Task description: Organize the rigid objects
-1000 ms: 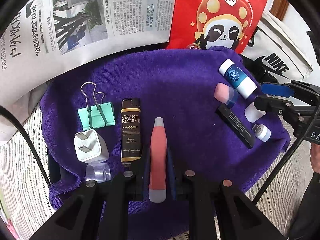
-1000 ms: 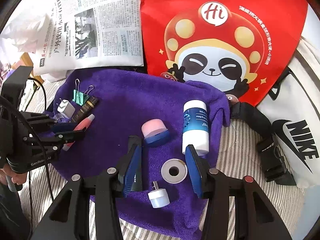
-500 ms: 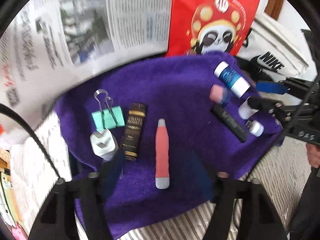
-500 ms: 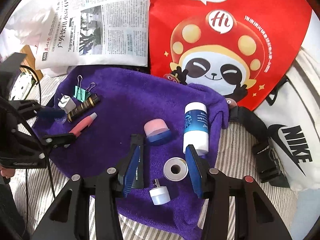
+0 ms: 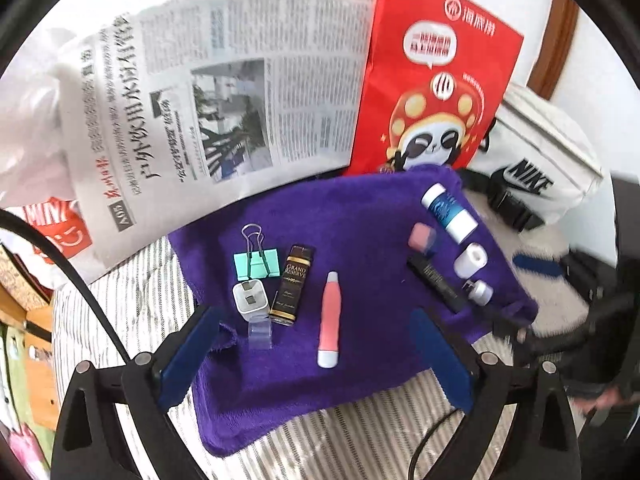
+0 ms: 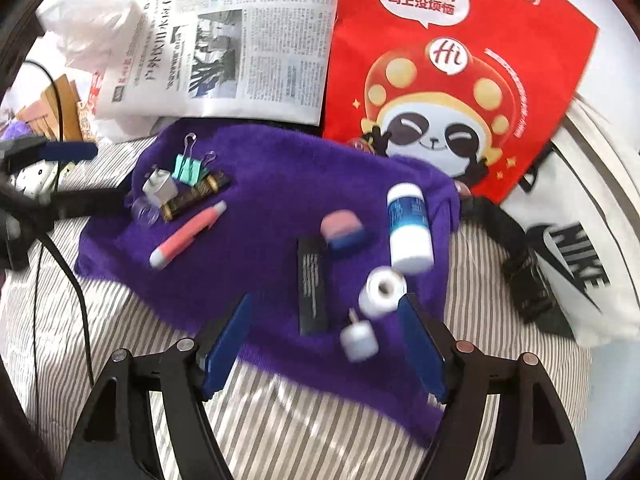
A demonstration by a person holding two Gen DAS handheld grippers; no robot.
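Left group: the pink pen (image 5: 330, 319), Grand Reserve box (image 5: 292, 290), white charger plug (image 5: 250, 300), green binder clip (image 5: 256, 263) and a clear cap (image 5: 260, 335) lay side by side on the purple towel (image 5: 352, 216); I judged this row done.
Right group: the blue-and-white bottle (image 6: 409, 227), pink-lidded jar (image 6: 344, 229), black tube (image 6: 313, 285), white tape roll (image 6: 381, 290) and small white adapter (image 6: 359, 340) lay near one another but at mixed angles; I judged these left to straighten.
My left gripper (image 5: 316, 364): fingers wide apart, holding nothing, above the towel's near edge.
My right gripper (image 6: 326, 344): fingers apart, empty, near the tape roll and adapter.
Around: newspaper (image 5: 224, 92), red panda bag (image 6: 460, 60), striped sheet (image 6: 280, 412).
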